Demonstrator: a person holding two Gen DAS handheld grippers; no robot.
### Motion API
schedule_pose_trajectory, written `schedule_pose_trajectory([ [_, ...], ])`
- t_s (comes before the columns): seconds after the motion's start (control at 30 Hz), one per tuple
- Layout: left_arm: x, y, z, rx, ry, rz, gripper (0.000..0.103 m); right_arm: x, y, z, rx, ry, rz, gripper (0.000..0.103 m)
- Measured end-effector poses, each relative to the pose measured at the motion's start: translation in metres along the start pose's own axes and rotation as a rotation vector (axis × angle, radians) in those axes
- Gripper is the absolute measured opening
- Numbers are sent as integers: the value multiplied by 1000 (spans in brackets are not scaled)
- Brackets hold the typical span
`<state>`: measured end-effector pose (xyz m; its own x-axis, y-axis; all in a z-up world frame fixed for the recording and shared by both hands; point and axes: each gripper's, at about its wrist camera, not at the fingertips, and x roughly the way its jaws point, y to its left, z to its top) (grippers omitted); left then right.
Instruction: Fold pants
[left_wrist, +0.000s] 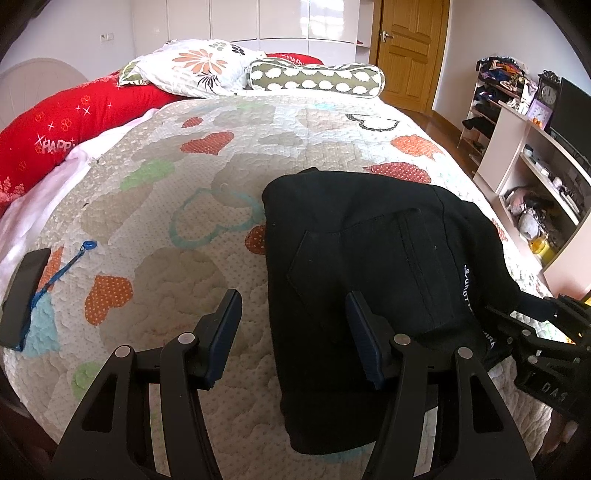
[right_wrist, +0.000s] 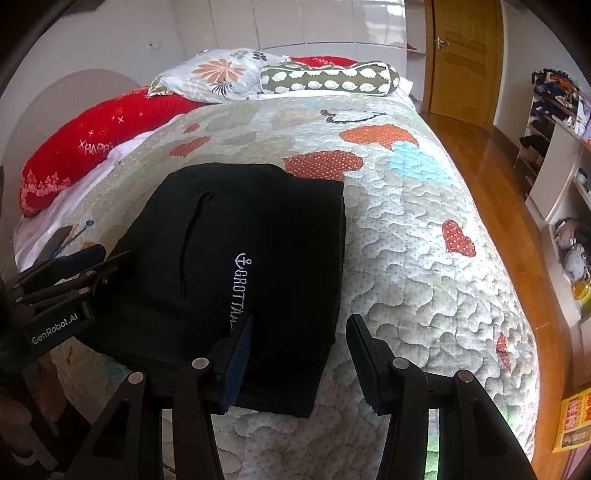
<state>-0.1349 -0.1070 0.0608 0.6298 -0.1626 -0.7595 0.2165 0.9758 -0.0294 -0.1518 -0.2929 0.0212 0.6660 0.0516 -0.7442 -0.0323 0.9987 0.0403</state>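
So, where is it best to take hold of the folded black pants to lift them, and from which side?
Probably the near short edge of the black pants, approached from the foot of the bed. The stacked layers end there in one thick edge on the quilt, facing both the open left claw and right claw.

I see the pants (right_wrist: 258, 236) as matt black cloth with stitched white lettering. The quilt (right_wrist: 406, 236) under them looks puckered, stitched cotton. My grippers' fingers (left_wrist: 225, 332) look matt black plastic with ribbed pads. The floor (right_wrist: 491, 162) is glossy wood.
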Motion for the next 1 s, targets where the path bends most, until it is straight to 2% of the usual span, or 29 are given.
schedule_pose_trajectory([
  [0.1, -4, 5, 4, -2, 1, -27, 58, -3, -7, 3, 49, -1, 38, 50],
  [0.27, -10, 32, 9, -66, 5, -96, 58, -14, -28, 9, 157, -64, 103, 57],
  [0.4, -4, 47, 9, -119, 50, -196, 58, -2, -38, 14, 193, -44, 147, 57],
  [0.53, 9, 46, 11, -138, 96, -292, 58, 19, -47, 18, 249, -21, 270, 62],
  [0.6, 19, 41, 12, -134, 117, -337, 58, 31, -51, 19, 273, 6, 299, 65],
  [0.63, 24, 39, 13, -136, 122, -348, 60, 33, -51, 18, 273, -1, 315, 68],
  [0.7, 31, 38, 13, -155, 125, -359, 82, 36, -49, 20, 259, -21, 342, 69],
  [0.8, 42, 40, 11, -222, 128, -385, 85, 45, -46, 22, 251, -45, 391, 68],
  [0.83, 43, 39, 11, -232, 124, -389, 85, 47, -46, 23, 255, -51, 401, 59],
  [0.87, 43, 38, 12, -225, 124, -386, 85, 49, -45, 24, 259, -59, 408, 55],
  [0.93, 41, 34, 14, -188, 120, -380, 76, 48, -41, 24, 250, -69, 409, 44],
  [0.97, 38, 32, 15, -171, 115, -401, 58, 45, -38, 25, 236, -79, 405, 42],
  [1.0, 34, 29, 17, -153, 107, -395, 51, 41, -36, 25, 226, -93, 406, 36],
])
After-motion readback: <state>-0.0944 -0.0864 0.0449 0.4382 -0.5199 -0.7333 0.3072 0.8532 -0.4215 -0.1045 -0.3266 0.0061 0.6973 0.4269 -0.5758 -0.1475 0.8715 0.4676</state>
